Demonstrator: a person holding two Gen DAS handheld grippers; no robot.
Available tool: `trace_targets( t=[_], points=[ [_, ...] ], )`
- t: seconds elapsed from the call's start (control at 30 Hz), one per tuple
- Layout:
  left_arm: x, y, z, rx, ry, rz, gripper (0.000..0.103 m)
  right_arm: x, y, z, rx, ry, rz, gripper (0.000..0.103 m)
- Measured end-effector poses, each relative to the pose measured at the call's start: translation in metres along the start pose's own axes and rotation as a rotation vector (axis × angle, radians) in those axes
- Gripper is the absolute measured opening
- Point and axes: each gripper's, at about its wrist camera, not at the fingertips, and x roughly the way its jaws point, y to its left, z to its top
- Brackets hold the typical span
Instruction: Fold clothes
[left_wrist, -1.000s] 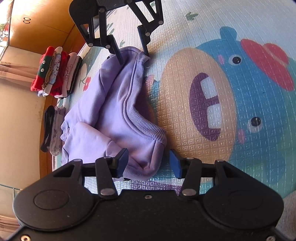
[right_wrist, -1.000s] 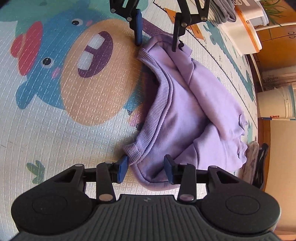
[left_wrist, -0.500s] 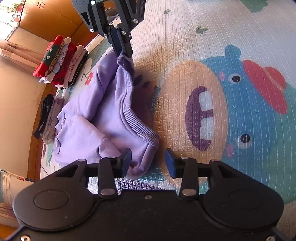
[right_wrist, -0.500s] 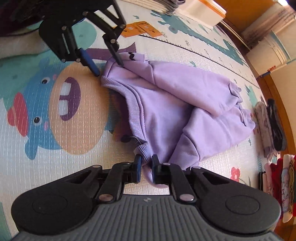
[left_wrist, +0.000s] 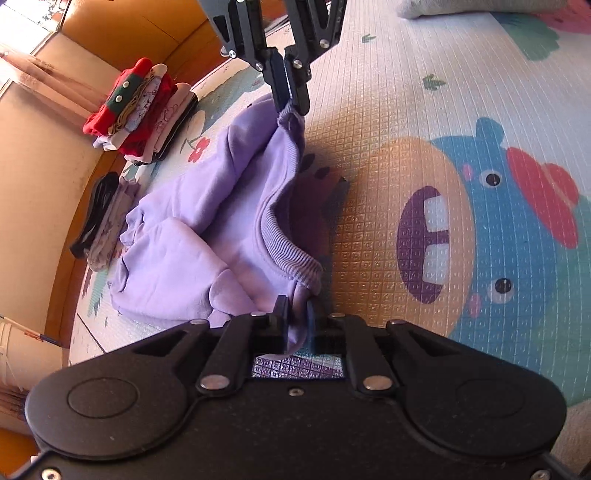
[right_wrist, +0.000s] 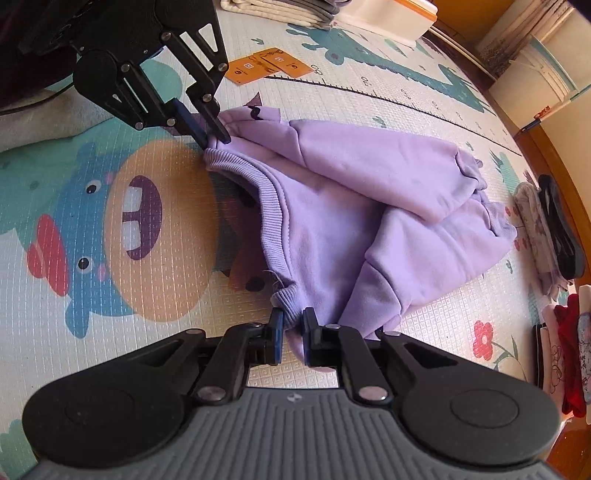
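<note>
While two grippers, left gripper (left_wrist: 295, 314), right gripper (right_wrist: 291, 321), pinch one sweatshirt (right_wrist: 369, 206)

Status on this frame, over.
Left gripper and right gripper both shut on sweatshirt hem corners. Sweatshirt crumpled on mat. Nothing in the way.

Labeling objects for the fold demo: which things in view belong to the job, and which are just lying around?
In the job:
purple sweatshirt, ribbed hem pinched at both corners
left gripper
right gripper

Lying about:
stack of folded clothes
orange cards
dark and floral bundle
play mat
</note>
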Motion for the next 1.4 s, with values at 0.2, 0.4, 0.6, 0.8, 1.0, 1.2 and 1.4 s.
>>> trace_targets(
  t=[0.2, 0.4, 0.6, 0.8, 1.0, 1.2, 1.4],
  points=[
    [-0.029, 0.022, -0.001, -0.091, -0.044, -0.121, 0.007, -0.018, 0.011, 0.003, -0.014, -0.004, 0.052, 0.012],
    [-0.056, 0.071, -0.003, -0.259, -0.113, -0.150, 0.007, -0.057, -0.009, 0.012, 0.059, -0.034, 0.082, 0.012],
    [-0.069, 0.143, -0.009, -0.438, -0.209, -0.075, 0.007, -0.089, -0.069, 0.033, 0.141, -0.097, 0.033, 0.011],
    [-0.051, 0.205, -0.017, -0.541, -0.282, 0.000, 0.007, -0.095, -0.143, 0.055, 0.194, -0.154, -0.023, 0.010],
    [-0.012, 0.271, -0.040, -0.711, -0.314, 0.015, 0.006, -0.076, -0.211, 0.070, 0.259, -0.188, -0.025, 0.010],
    [0.037, 0.322, -0.053, -0.836, -0.316, 0.015, 0.006, -0.037, -0.274, 0.074, 0.342, -0.191, -0.025, 0.010],
    [0.078, 0.351, -0.066, -0.898, -0.273, 0.013, 0.005, 0.009, -0.320, 0.068, 0.448, -0.206, -0.027, 0.010]
  ],
)
